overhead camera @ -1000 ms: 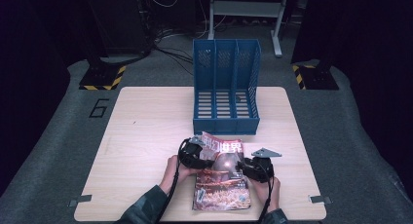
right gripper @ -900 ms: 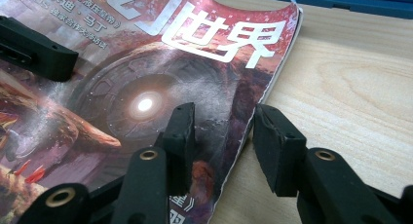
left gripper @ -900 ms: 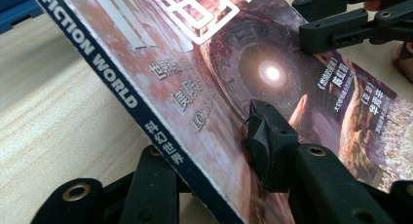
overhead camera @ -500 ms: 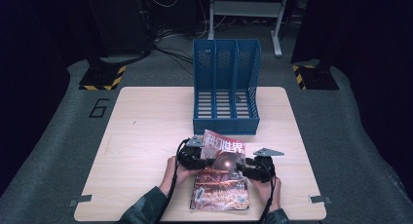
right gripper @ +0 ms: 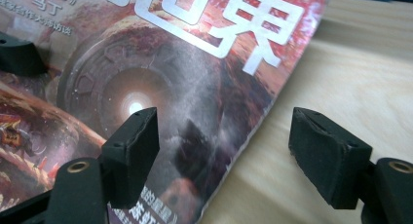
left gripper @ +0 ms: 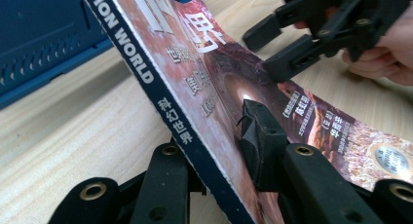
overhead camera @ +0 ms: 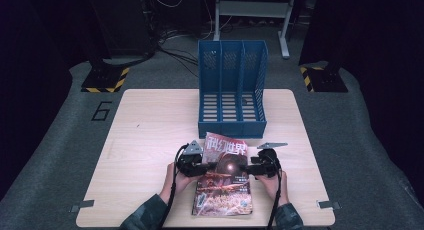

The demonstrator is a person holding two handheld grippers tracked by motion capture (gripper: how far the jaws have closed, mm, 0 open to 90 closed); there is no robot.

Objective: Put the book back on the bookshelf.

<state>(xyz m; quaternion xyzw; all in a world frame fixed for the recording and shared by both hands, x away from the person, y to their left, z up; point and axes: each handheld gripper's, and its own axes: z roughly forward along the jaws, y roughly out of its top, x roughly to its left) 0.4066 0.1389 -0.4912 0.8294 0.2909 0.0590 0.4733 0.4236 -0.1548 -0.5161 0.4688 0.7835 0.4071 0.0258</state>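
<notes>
magazine (overhead camera: 223, 182) lay on the counter (overhead camera: 145, 140) before the blue file rack (overhead camera: 231, 87), spine edge lifted. left gripper (left gripper: 219, 146) clamped that spine; right gripper (right gripper: 221, 160) jaws had just been opening, wide, astride the free edge without pressing. light, floppy, glossy-slick; best gripped at the spine.

The magazine (left gripper: 195, 83) spine reads "…TION WORLD" and "科幻世界"; the floor mat (overhead camera: 75, 125), off the table's far left corner, bears "6".
</notes>
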